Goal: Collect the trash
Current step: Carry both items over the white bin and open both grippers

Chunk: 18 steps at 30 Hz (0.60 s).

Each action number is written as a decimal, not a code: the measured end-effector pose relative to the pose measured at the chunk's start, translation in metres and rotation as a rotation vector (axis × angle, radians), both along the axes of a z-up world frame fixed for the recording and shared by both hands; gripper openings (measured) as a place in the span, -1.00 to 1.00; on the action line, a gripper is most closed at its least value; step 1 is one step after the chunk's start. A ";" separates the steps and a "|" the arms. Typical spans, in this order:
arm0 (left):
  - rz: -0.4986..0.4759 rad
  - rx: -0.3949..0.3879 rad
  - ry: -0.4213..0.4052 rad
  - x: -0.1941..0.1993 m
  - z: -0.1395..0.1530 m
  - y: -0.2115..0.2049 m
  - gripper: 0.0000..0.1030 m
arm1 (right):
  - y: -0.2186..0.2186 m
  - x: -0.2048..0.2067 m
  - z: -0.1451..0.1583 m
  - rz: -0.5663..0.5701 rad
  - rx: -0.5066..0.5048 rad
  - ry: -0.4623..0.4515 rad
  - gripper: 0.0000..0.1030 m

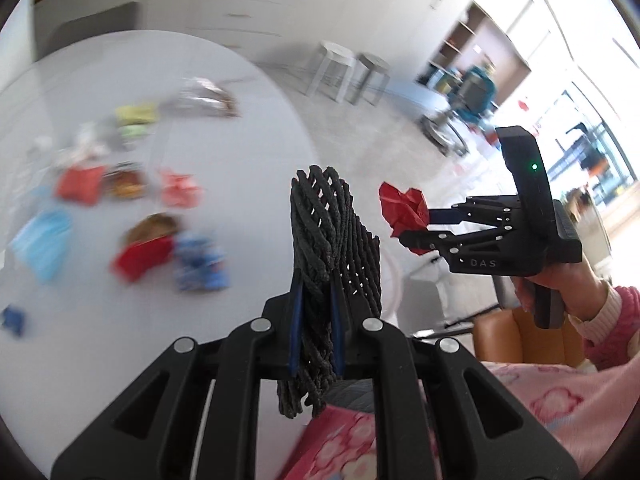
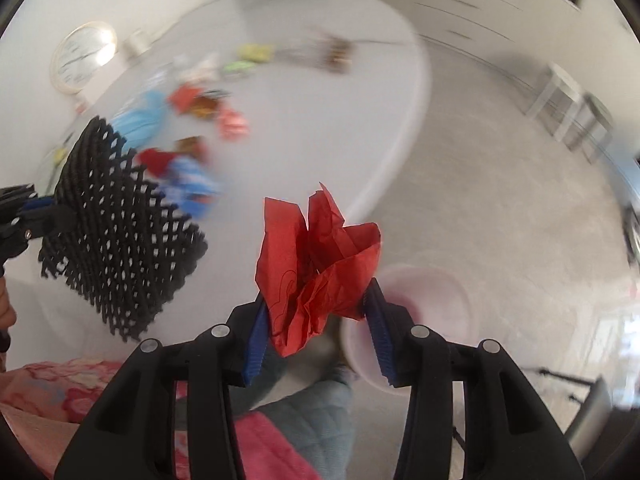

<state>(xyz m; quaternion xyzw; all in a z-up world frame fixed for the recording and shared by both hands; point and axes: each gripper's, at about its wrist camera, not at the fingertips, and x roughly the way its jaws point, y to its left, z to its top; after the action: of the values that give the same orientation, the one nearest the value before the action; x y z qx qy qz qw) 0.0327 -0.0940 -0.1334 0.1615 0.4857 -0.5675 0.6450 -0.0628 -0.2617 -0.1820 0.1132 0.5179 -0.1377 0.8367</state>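
Left wrist view: the left gripper [image 1: 316,304] is clamped on a black foam net sleeve [image 1: 332,240], which stands up between the blue pads [image 1: 295,320] and hangs below them as well.
Right wrist view: the right gripper [image 2: 320,332] pinches a crumpled red paper [image 2: 316,268] between its blue pads [image 2: 378,332]; the paper bulges up above the fingers.
Right gripper from the left: it is held off the table's edge, over the floor, with the red paper [image 1: 404,210] at its tip.
Net sleeve from the right: the black mesh [image 2: 120,232] hangs from the left gripper [image 2: 44,216] at the frame's left side, apart from the red paper.
Table: a white round table [image 1: 240,128] carries the remaining trash, blurred: a blue face mask [image 1: 40,244], red wrappers [image 1: 80,184], a blue patterned packet [image 1: 200,260], a yellow wrapper [image 1: 136,114].
Floor: a pale pink bin [image 2: 424,312] sits just behind the right gripper, below the paper.
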 end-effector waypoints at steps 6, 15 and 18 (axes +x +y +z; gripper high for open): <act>-0.166 0.105 0.014 -0.069 -0.047 -0.127 -0.77 | -0.084 -0.068 -0.016 -0.160 0.003 -0.010 -0.08; -0.200 0.281 0.054 -0.123 -0.120 -0.216 -0.11 | -0.149 -0.121 -0.046 -0.217 0.093 -0.013 -0.05; -0.182 0.281 0.040 -0.131 -0.121 -0.221 0.30 | -0.157 -0.133 -0.054 -0.211 0.108 -0.016 -0.05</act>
<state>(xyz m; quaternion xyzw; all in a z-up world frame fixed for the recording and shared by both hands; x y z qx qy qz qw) -0.0983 -0.3150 -0.2548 0.2822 0.5565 -0.5530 0.5521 -0.1957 -0.4190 -0.2359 0.2131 0.5030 -0.1963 0.8143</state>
